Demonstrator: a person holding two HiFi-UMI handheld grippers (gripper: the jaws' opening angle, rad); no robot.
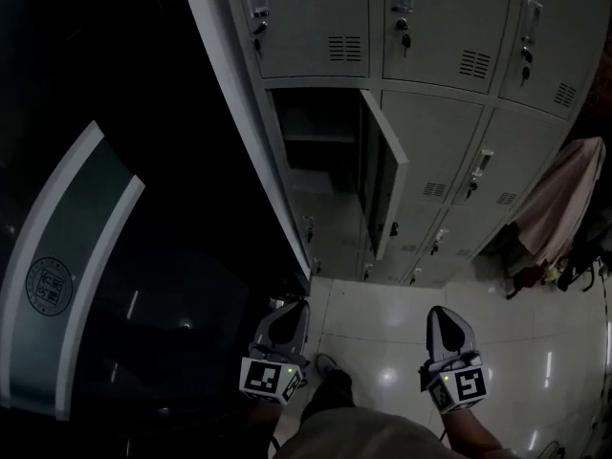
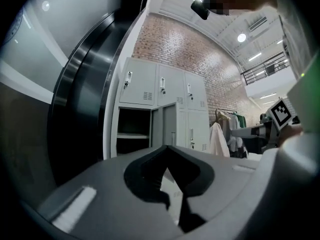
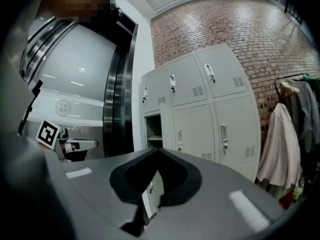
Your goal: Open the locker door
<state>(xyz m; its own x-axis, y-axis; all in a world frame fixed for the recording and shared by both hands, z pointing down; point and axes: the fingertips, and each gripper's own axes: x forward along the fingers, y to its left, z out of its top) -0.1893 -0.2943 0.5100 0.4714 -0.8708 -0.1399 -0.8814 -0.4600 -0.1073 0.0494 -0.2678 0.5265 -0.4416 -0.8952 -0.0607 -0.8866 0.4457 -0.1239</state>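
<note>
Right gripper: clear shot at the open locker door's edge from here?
Probably yes, after a step forward. Only floor lies between the right gripper and the open door. The gripper is held low, jaws together, well short of the door.

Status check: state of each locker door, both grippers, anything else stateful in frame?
Middle-row left locker door: open, swung outward.
Other locker doors: shut.
Left gripper: jaws together, nothing between them.
Right gripper: jaws together, nothing between them.
Coat: hanging beside the lockers.
</note>
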